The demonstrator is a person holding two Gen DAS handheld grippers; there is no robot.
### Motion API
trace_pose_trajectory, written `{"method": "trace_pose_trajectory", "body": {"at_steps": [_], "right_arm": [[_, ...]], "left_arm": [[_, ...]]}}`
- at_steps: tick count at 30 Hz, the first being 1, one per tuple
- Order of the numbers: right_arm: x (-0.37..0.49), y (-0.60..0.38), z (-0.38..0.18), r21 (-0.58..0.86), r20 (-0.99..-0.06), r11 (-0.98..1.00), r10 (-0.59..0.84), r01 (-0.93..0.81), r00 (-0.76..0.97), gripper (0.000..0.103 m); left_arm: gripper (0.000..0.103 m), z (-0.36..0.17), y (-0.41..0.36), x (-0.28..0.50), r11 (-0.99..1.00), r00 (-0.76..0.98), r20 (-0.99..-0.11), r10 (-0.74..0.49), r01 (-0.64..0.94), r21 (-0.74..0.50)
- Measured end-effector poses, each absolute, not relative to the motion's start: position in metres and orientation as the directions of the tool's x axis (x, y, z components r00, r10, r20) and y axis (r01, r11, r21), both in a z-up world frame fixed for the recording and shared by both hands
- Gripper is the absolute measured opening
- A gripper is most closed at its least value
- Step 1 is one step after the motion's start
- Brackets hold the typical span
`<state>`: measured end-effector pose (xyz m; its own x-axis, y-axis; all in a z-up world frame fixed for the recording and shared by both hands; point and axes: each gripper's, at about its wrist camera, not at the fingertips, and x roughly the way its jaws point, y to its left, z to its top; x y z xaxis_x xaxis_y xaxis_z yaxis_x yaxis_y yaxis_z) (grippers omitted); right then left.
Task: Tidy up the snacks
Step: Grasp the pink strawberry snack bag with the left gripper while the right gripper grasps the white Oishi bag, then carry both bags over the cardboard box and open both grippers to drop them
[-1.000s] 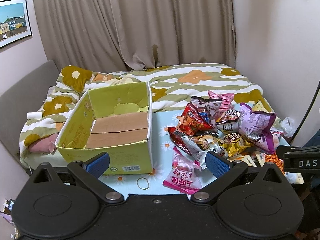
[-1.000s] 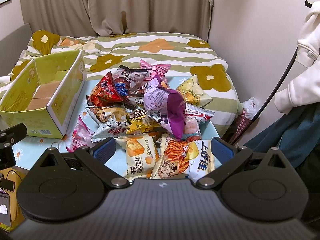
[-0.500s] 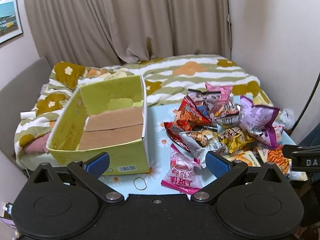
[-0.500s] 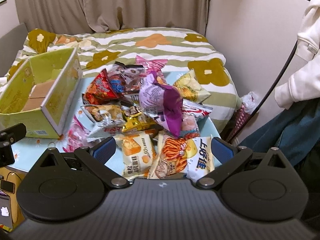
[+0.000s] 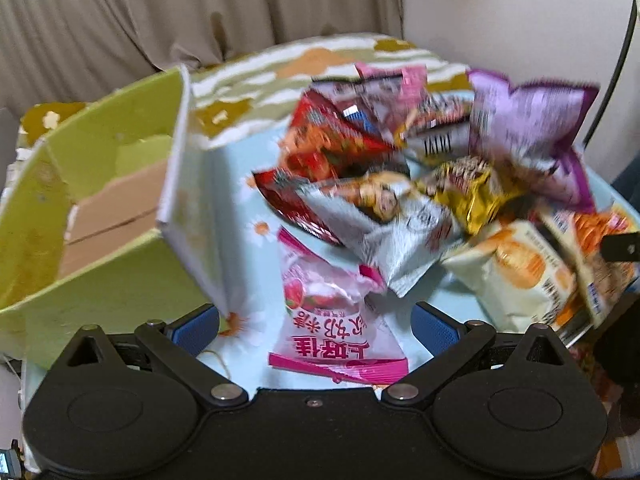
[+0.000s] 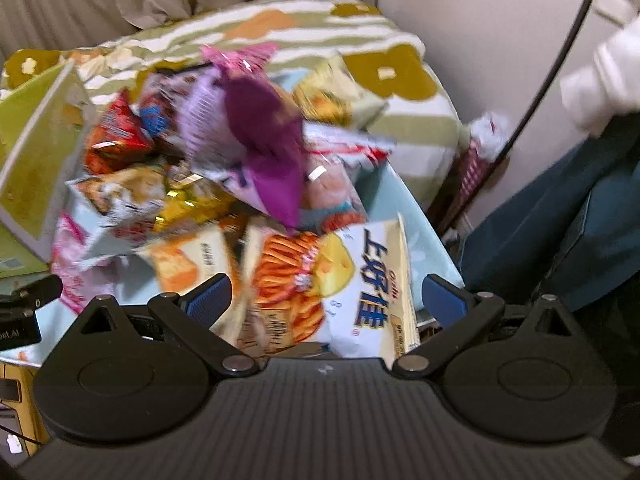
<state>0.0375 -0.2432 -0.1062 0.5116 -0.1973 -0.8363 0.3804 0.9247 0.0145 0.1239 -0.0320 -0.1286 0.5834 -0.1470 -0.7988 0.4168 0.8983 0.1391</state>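
Note:
A pile of snack bags lies on a light-blue flowered table [image 5: 236, 216]. A pink bag [image 5: 332, 324] lies nearest my left gripper [image 5: 316, 326], which is open with the bag between its blue pads. A green cardboard box [image 5: 100, 200] stands open at the left. A purple bag [image 5: 532, 132] tops the pile and also shows in the right wrist view [image 6: 260, 148]. My right gripper [image 6: 328, 298] is open over a white and orange bag [image 6: 332, 280]. Both views are motion-blurred.
A bed with a green flowered blanket [image 6: 304, 28] lies behind the table, with curtains [image 5: 160, 20] and a wall beyond. A person in a white top and blue trousers [image 6: 580, 208] stands at the right. The left gripper's body [image 6: 24, 308] shows at the left.
Both grippers have moved forward and down toward the snack pile. The pink bag now lies between the left pads and the white and orange bag between the right pads.

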Motion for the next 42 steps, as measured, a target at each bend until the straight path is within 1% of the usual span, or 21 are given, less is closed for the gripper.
{"method": "trace_pose_trajectory", "body": {"at_steps": [3,6,8,12,13,14,15,17,18,20,23,25,26,29,33,38,42], "right_arm": [[0.042,-0.25,-0.119,0.022,-0.849,0.919,-0.191,0.394,0.493,0.103],[0.046,-0.258,-0.128,0.071,-0.863,0.916,-0.142,0.395,0.485,0.103],[0.05,-0.264,-0.132,0.099,-0.87,0.914,-0.112,0.393,0.48,0.103],[0.056,-0.269,-0.14,0.117,-0.875,0.913,-0.091,0.39,0.475,0.103],[0.057,-0.269,-0.14,0.119,-0.873,0.915,-0.089,0.387,0.479,0.103],[0.058,-0.269,-0.141,0.12,-0.871,0.917,-0.086,0.38,0.483,0.103],[0.058,-0.268,-0.141,0.12,-0.87,0.919,-0.085,0.376,0.485,0.103],[0.061,-0.27,-0.143,0.126,-0.87,0.92,-0.078,0.372,0.487,0.103],[0.064,-0.271,-0.144,0.133,-0.869,0.918,-0.073,0.373,0.489,0.103],[0.065,-0.274,-0.146,0.149,-0.869,0.915,-0.059,0.374,0.491,0.103],[0.065,-0.274,-0.149,0.153,-0.873,0.916,-0.05,0.37,0.486,0.102],[0.066,-0.273,-0.15,0.147,-0.875,0.92,-0.05,0.362,0.482,0.098],[0.065,-0.274,-0.15,0.151,-0.873,0.921,-0.046,0.36,0.485,0.093],[0.066,-0.274,-0.149,0.146,-0.872,0.924,-0.05,0.355,0.487,0.087],[0.062,-0.273,-0.147,0.138,-0.867,0.926,-0.059,0.352,0.494,0.085],[0.053,-0.275,-0.138,0.116,-0.859,0.928,-0.085,0.355,0.505,0.086],[0.044,-0.281,-0.126,0.126,-0.848,0.924,-0.088,0.36,0.522,0.086]], "left_arm": [[0.103,-0.143,-0.032,0.134,0.893,0.555,-0.816,-0.161,0.435,0.12],[0.102,-0.155,-0.035,0.144,0.887,0.536,-0.828,-0.165,0.448,0.113],[0.095,-0.162,-0.036,0.15,0.883,0.522,-0.837,-0.166,0.456,0.109],[0.085,-0.174,-0.038,0.158,0.879,0.477,-0.862,-0.169,0.47,0.088],[0.08,-0.178,-0.039,0.161,0.878,0.47,-0.867,-0.168,0.471,0.085],[0.079,-0.18,-0.039,0.162,0.879,0.465,-0.868,-0.171,0.471,0.079],[0.077,-0.18,-0.039,0.162,0.88,0.465,-0.868,-0.176,0.47,0.073],[0.068,-0.18,-0.04,0.162,0.877,0.464,-0.865,-0.19,0.477,0.064],[0.066,-0.18,-0.04,0.161,0.874,0.469,-0.863,-0.19,0.48,0.069],[0.058,-0.178,-0.041,0.16,0.871,0.48,-0.857,-0.189,0.484,0.079],[0.05,-0.172,-0.039,0.157,0.875,0.484,-0.854,-0.193,0.478,0.073],[0.048,-0.169,-0.037,0.155,0.878,0.491,-0.849,-0.194,0.473,0.073],[0.047,-0.168,-0.037,0.154,0.878,0.494,-0.848,-0.19,0.472,0.079],[0.045,-0.168,-0.038,0.152,0.882,0.499,-0.847,-0.184,0.463,0.082],[0.042,-0.163,-0.036,0.147,0.893,0.504,-0.845,-0.179,0.444,0.076],[0.042,-0.156,-0.038,0.141,0.904,0.523,-0.836,-0.167,0.419,0.082],[0.042,-0.143,-0.036,0.131,0.915,0.546,-0.822,-0.16,0.394,0.084]]}}
